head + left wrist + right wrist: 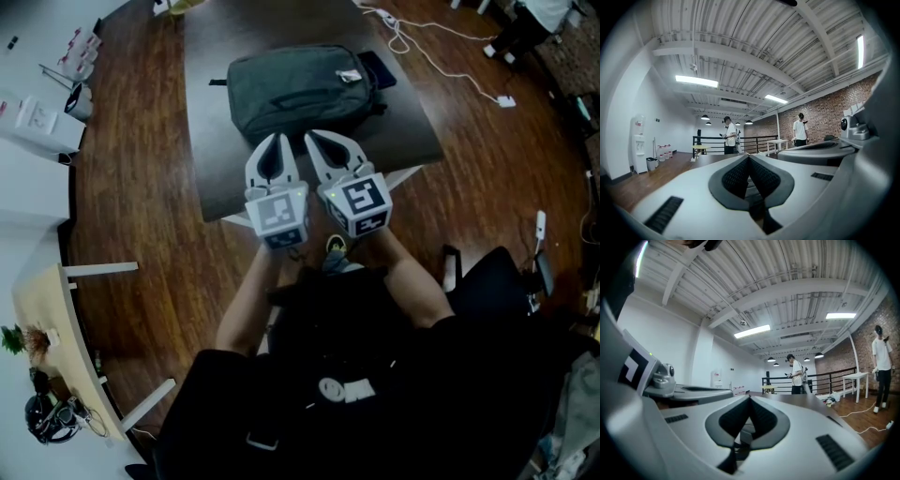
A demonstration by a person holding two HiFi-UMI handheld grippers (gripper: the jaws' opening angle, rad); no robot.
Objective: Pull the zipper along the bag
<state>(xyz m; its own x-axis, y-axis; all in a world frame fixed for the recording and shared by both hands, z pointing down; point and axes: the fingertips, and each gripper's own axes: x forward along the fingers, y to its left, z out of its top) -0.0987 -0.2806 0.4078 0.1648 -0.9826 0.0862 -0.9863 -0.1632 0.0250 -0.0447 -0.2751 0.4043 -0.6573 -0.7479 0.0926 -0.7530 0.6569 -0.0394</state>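
A dark green bag (298, 89) lies on the dark table (211, 178) in the head view; I cannot make out its zipper pull. Both grippers hang side by side just in front of the bag, near the table's front edge. My left gripper (278, 137) is shut with nothing between its jaws, and its own view shows the tips (748, 156) meeting. My right gripper (310, 135) is likewise shut and empty, tips together (750, 397). Both gripper views point level across the room, so the bag is hidden from them.
A white cable (441, 58) runs over the wooden floor at the back right. A light wooden table (56, 328) stands at the left. Two people (729, 136) (800, 129) stand far off by a black railing. A black chair (492, 281) is at my right.
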